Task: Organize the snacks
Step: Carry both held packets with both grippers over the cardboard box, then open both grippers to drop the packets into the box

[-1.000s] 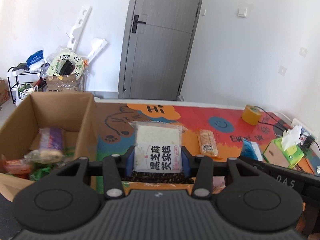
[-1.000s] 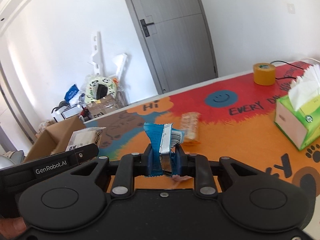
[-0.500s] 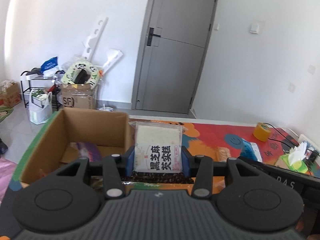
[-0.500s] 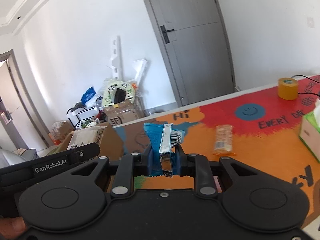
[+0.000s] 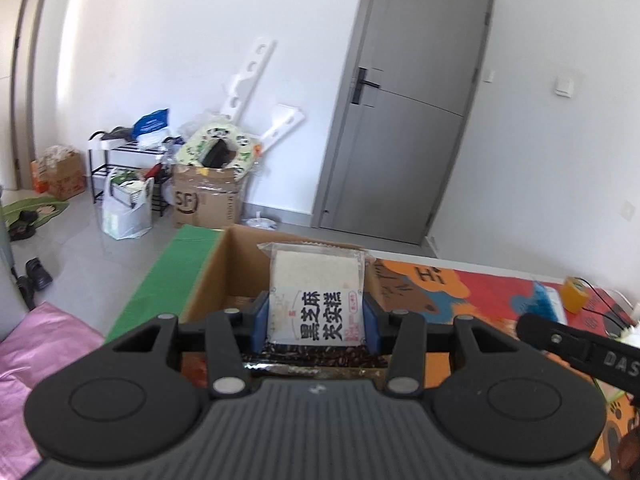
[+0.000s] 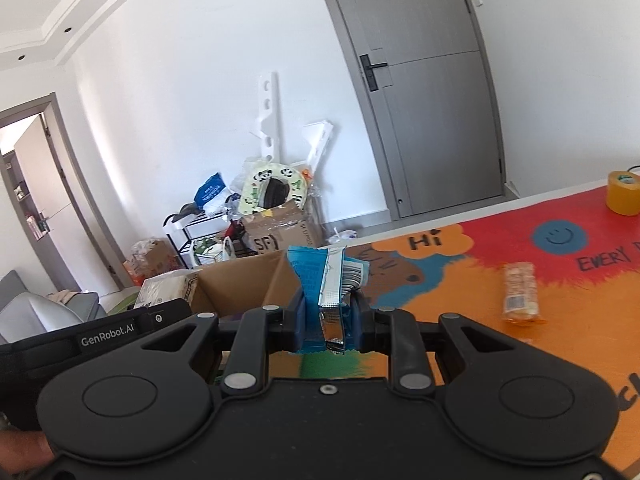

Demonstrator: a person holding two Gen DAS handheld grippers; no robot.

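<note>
My left gripper is shut on a clear white snack pack with black characters, held over the open cardboard box at the table's left end. My right gripper is shut on a crumpled blue and silver snack wrapper, just right of that cardboard box. The white snack pack and the left gripper's body show at the left of the right wrist view. The blue wrapper and the right gripper's body appear at the right of the left wrist view. The box's contents are mostly hidden.
An orange snack bar lies on the colourful table mat. A yellow tape roll stands at the far right. Beyond the table are a grey door, a brown carton, a black rack and a pink cloth.
Both grippers have swung left and risen a little with their snacks. The left one has come from the mat to above the box; the box has come nearer in the right wrist view.
</note>
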